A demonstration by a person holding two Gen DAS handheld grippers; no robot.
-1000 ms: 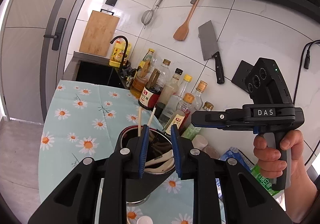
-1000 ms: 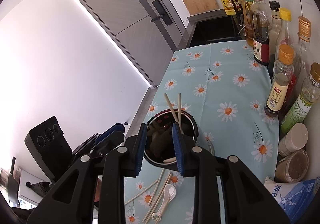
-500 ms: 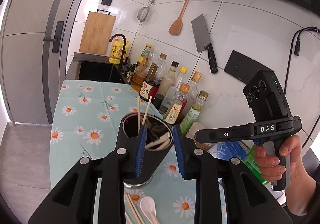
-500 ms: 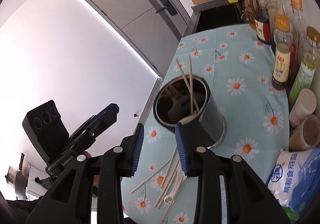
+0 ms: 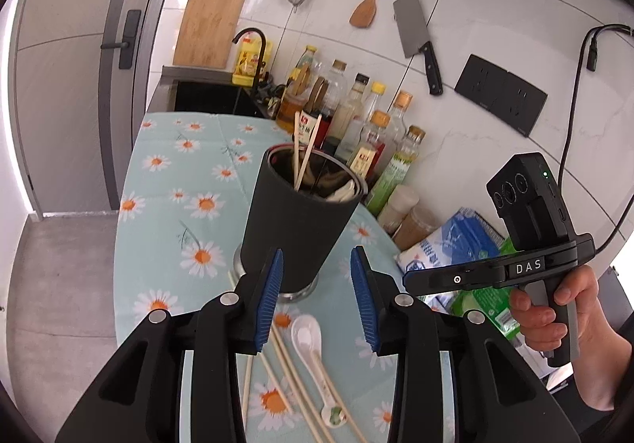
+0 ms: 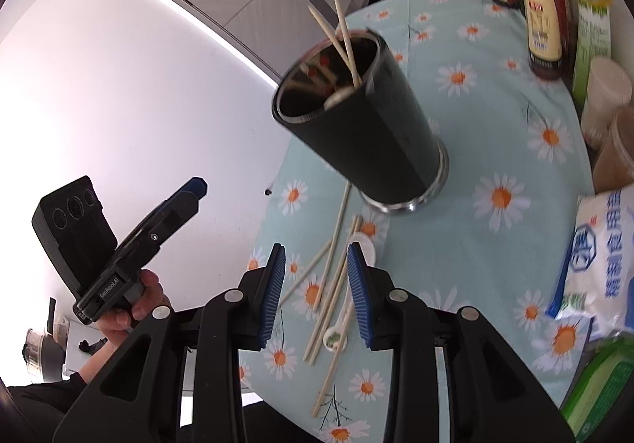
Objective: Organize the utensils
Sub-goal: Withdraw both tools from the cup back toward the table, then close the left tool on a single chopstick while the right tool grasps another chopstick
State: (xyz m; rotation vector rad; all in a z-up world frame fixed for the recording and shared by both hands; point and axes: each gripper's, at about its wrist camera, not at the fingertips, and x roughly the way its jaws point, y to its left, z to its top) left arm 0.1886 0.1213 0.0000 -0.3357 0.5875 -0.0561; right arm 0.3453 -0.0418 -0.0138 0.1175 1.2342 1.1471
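Observation:
A black utensil holder (image 5: 301,221) stands upright on the daisy tablecloth (image 5: 166,181), with two chopsticks (image 5: 303,155) and spoons sticking out; it also shows in the right wrist view (image 6: 368,126). Several loose chopsticks (image 5: 285,363) and a white spoon (image 5: 309,336) lie on the cloth in front of it, seen too in the right wrist view (image 6: 337,276). My left gripper (image 5: 317,304) is open and empty, above the loose utensils, short of the holder. My right gripper (image 6: 317,292) is open and empty above the same chopsticks.
Sauce bottles (image 5: 372,134) line the wall behind the holder. A salt bag (image 6: 598,253), a green packet (image 6: 594,383) and lidded jars (image 6: 610,114) crowd the right side. The sink (image 5: 210,96) lies at the far end. The counter edge (image 6: 273,213) drops off left.
Both grippers have pulled back and up from over the holder's mouth. The holder now stands farther ahead, and the loose chopsticks and spoon show beneath the fingers.

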